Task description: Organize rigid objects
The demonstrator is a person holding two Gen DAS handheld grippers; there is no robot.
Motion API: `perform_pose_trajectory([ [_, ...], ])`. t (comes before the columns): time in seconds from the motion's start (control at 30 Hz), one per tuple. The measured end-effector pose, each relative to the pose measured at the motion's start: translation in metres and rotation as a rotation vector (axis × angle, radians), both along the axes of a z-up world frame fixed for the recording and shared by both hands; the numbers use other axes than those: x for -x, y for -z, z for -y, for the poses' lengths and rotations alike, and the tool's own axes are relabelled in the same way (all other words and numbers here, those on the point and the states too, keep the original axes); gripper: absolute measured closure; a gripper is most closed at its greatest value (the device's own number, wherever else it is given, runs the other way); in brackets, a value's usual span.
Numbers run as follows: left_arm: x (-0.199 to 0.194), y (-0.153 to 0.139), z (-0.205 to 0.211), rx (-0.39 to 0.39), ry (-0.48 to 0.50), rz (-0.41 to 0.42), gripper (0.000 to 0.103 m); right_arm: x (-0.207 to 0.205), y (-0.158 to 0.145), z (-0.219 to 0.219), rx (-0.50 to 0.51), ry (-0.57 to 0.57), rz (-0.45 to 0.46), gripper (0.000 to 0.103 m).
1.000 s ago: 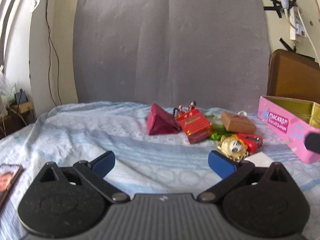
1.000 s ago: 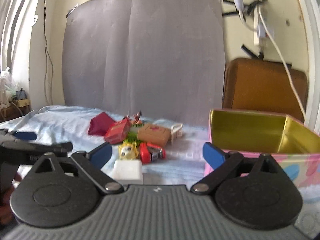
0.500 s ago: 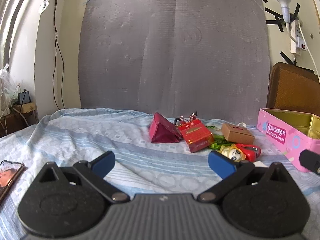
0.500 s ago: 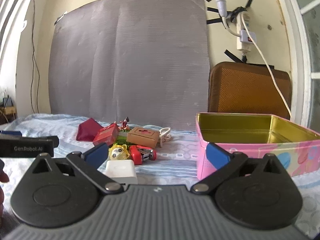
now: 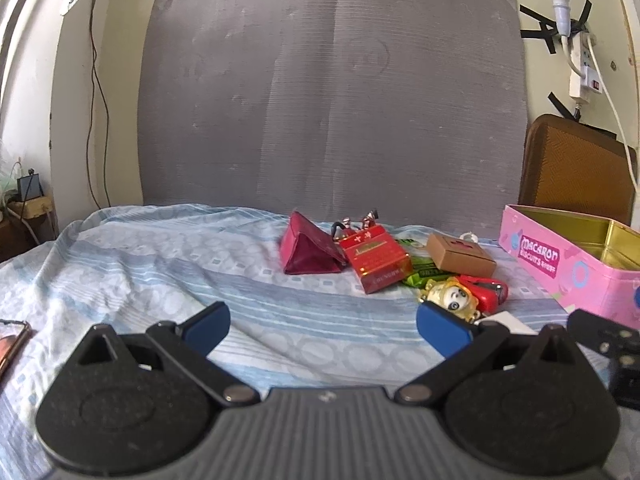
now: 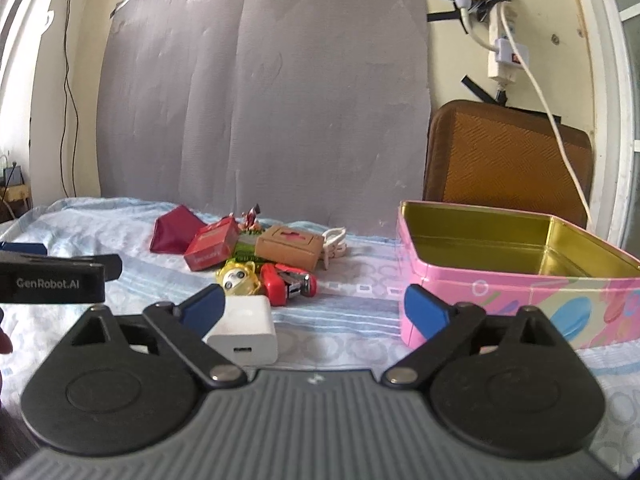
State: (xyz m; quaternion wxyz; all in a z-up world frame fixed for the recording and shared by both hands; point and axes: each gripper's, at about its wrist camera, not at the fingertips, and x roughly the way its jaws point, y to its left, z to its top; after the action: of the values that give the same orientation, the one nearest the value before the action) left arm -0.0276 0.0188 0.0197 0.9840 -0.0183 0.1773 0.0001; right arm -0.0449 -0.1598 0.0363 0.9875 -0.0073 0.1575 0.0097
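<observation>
A cluster lies on the blue bedsheet: a maroon triangular pouch (image 5: 308,250), a red box (image 5: 376,258), a brown box (image 5: 460,256), a green packet (image 5: 424,276), a yellow panda toy (image 5: 452,300) and a red stapler (image 5: 486,294). An open pink tin (image 6: 520,280) stands to their right. My left gripper (image 5: 324,328) is open and empty, short of the cluster. My right gripper (image 6: 312,310) is wide apart, its jaws closing. A white charger (image 6: 244,330) lies low beside its left finger, untouched by the pads.
A grey board (image 5: 332,100) leans on the wall behind the bed. A brown cushion (image 6: 508,160) stands behind the tin, under a power strip (image 6: 506,56) with a hanging cable. A phone (image 5: 10,344) lies at the left edge. A white cord (image 6: 334,246) sits by the brown box.
Both views have tilted slightly and lost their blur. The right gripper's finger shows further into the left wrist view. Nothing on the bed has moved.
</observation>
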Motion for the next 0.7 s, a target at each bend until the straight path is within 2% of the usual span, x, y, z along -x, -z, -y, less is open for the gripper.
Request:
perform_pose_trajectory([
  [0.07,0.0002,-0.0001,-0.0007,0.006,0.007,0.000,0.000,-0.0015,-0.0001,0.0008,0.000,-0.003,-0.008,0.011],
  [0.7,-0.0030,-0.0002,-0.0041,0.028,0.037,-0.018,0.000,-0.0084,0.0010,0.0010,0.002,-0.038,-0.063,0.015],
])
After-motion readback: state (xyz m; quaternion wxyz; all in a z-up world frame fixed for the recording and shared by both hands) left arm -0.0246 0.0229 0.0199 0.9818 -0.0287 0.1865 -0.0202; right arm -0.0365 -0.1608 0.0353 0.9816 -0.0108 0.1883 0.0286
